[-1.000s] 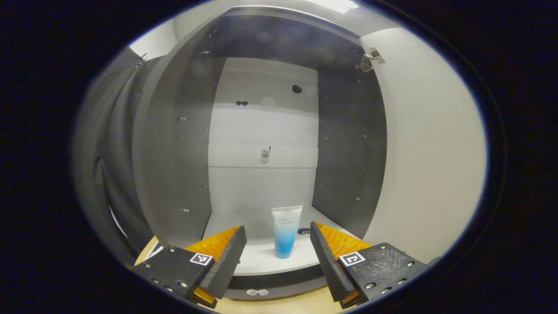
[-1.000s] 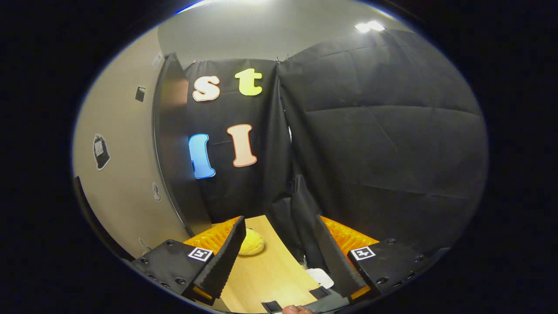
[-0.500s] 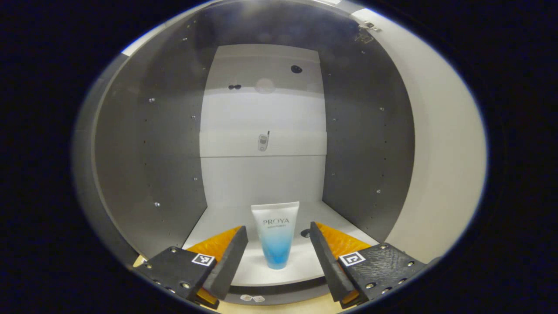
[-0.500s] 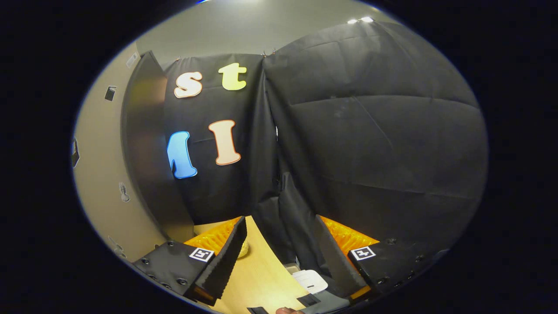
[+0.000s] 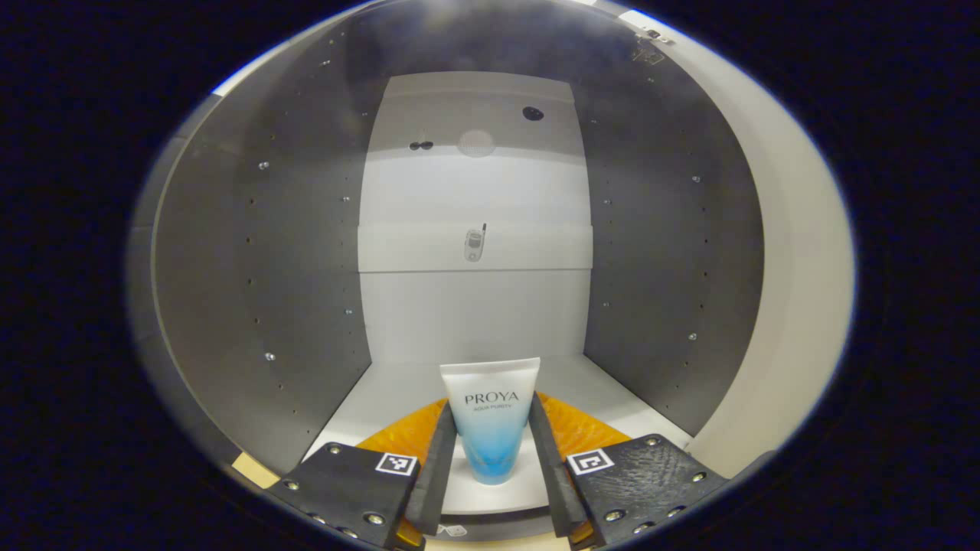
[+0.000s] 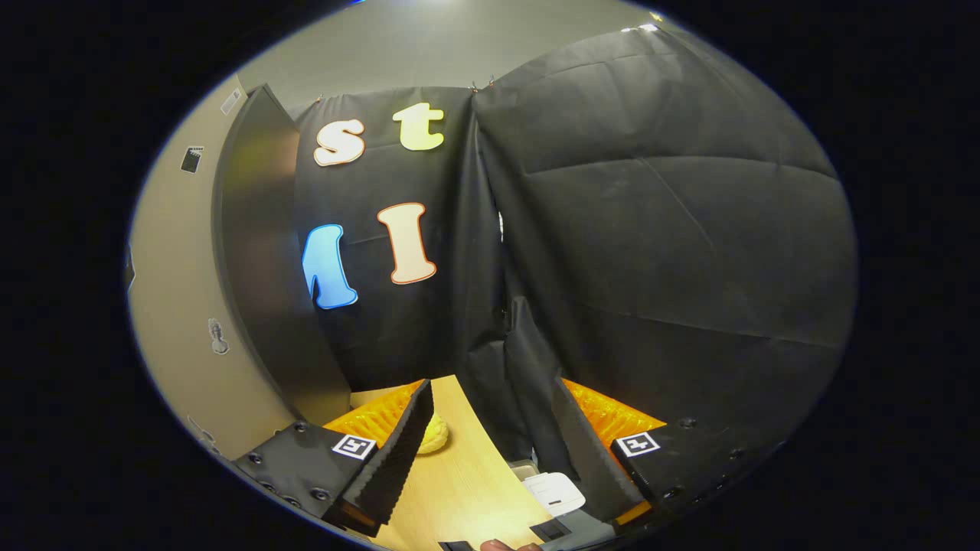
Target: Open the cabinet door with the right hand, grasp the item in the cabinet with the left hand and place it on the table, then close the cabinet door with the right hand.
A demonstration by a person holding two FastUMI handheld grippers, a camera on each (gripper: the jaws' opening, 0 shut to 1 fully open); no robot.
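Fingers of your left gripper (image 5: 490, 451) have narrowed onto the tube (image 5: 490, 417) near the cabinet floor's (image 5: 612, 386) front edge, apparently pinching it, so lift next; right gripper (image 6: 490, 444) idles, splayed.

Left gripper view: tube (image 5: 490, 417) stands upright in the cabinet (image 5: 291, 252); its lower sides are hidden behind the left gripper (image 5: 490, 451) fingers, so contact cannot be confirmed. Small object (image 5: 475, 245) on the back panel above the tube is too small to identify.

Right gripper view: yellow item (image 6: 432, 436) on the table (image 6: 467, 482) is half hidden behind a right gripper (image 6: 490, 428) finger. White device (image 6: 555, 492) is partly covered.
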